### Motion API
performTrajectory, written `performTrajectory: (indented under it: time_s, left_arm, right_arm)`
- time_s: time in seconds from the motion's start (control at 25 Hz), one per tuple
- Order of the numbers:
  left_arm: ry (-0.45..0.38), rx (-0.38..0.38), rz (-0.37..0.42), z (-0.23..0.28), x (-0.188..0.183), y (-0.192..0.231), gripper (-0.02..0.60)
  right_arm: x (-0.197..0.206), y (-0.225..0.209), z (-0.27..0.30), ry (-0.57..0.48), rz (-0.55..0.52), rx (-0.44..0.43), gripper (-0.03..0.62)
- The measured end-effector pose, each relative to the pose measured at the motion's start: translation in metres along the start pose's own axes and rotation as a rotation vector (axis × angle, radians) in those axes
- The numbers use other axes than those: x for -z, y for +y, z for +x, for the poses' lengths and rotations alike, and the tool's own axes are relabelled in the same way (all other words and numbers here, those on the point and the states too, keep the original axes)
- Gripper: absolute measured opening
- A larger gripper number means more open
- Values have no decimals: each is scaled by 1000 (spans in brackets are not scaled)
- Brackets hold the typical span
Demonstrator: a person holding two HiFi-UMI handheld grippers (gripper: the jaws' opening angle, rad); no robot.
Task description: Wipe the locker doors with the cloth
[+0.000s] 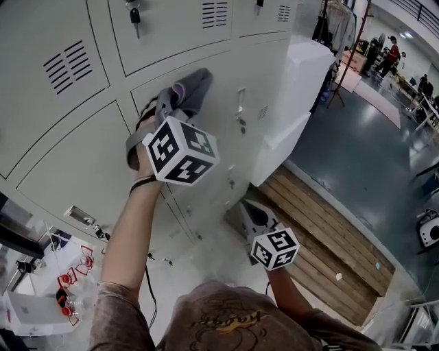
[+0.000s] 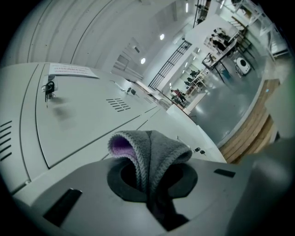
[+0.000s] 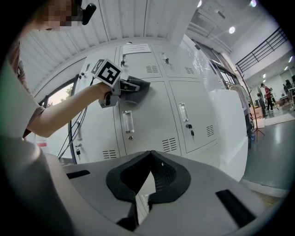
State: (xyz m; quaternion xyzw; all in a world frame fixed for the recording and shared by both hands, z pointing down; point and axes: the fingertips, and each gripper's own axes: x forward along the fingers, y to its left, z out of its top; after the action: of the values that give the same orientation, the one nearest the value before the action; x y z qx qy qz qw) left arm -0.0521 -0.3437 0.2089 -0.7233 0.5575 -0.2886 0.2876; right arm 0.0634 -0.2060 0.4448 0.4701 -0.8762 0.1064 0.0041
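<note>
My left gripper (image 1: pixel 171 104) is raised to the pale grey locker doors (image 1: pixel 82 171) and is shut on a grey cloth (image 1: pixel 191 89) with a purple inner side. The cloth lies against the upper part of a door. In the left gripper view the cloth (image 2: pixel 150 154) bulges up from between the jaws of the left gripper (image 2: pixel 148 184). My right gripper (image 1: pixel 249 214) hangs lower, near the locker's base, shut with nothing in it. In the right gripper view the jaws of the right gripper (image 3: pixel 148 154) meet at the tips, and the cloth (image 3: pixel 136 88) shows pressed on a door (image 3: pixel 152 115).
A wooden platform (image 1: pixel 329 219) runs along the floor to the right of the lockers. A white block (image 1: pixel 302 82) stands against the locker's end. Keys (image 1: pixel 135 15) hang from an upper door. Clutter (image 1: pixel 48 291) and a cable (image 1: pixel 147 288) lie at the lower left. People stand far off (image 1: pixel 391 55).
</note>
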Motion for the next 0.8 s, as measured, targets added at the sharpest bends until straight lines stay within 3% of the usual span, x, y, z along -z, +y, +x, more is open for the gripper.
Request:
performTrajectory:
  time_s: [0.4, 0.6, 0.8]
  left_arm:
    - [99, 105, -72, 13, 50, -57, 40]
    - [143, 115, -70, 16, 66, -80, 40]
    - [190, 140, -142, 20, 89, -102, 40]
  right_arm:
    - [4, -4, -3, 5, 9, 15, -3]
    - [4, -9, -5, 3, 13, 29, -3]
    - [5, -13, -6, 6, 14, 34, -3]
